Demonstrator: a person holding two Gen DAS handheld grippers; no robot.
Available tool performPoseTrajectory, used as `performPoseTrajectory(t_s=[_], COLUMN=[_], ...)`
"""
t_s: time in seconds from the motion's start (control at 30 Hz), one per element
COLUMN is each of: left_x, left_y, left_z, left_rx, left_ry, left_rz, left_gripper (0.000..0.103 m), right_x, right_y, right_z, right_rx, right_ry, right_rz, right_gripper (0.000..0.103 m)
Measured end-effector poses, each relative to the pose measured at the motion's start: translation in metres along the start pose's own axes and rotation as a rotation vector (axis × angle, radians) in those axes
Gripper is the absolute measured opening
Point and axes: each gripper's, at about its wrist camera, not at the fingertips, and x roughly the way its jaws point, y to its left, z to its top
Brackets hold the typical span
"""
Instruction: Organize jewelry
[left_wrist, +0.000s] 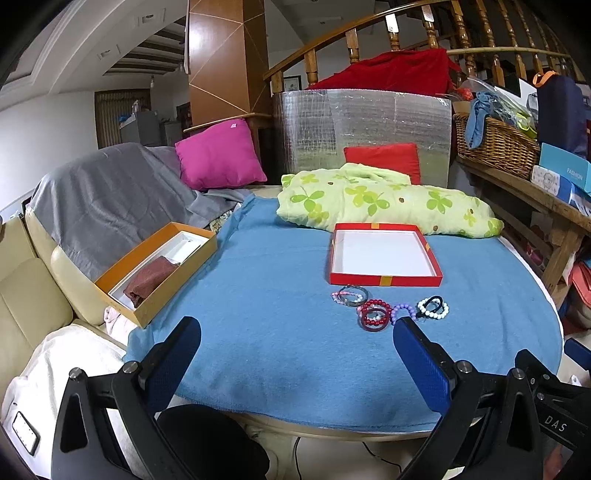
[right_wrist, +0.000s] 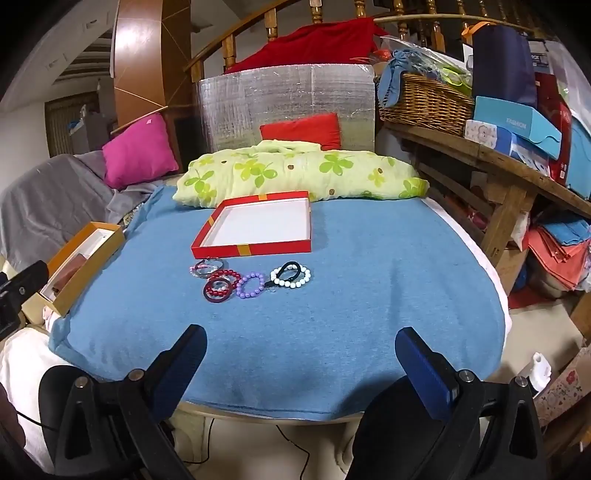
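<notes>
Bare blue blanket (right_wrist: 332, 314) lies open before the bracelets (right_wrist: 251, 280); red tray (right_wrist: 255, 248) and clover-print quilt (right_wrist: 303, 173) block behind them.

light: even, indoor | shadows: soft | edges: fisheye-bent, vignetted | focus: sharp

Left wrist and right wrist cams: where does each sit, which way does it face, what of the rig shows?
Left wrist: on the left gripper at the table's near edge, facing across the blue cloth to the red tray; its own open blue fingers show.
Right wrist: on the right gripper, further right, same heading; open fingers show, black rig part at the left edge.
Shared: tray, bead bracelets, orange box, green-patterned bedding.
</notes>
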Motion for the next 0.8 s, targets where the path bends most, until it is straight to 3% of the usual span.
performPoseTrajectory(t_s=[0.8], left_x=[0.0075], left_y=[0.0033], left_z=[0.0008], left_rx=[0.001], left_ry=[0.002], left_rz=[0.014], left_gripper=[0.103], right_x=[0.0063], right_y=[0.0046], right_z=[0.0085], right_rx=[0.010], right_ry=[0.001], right_rz=[0.012], right_gripper=[0.103])
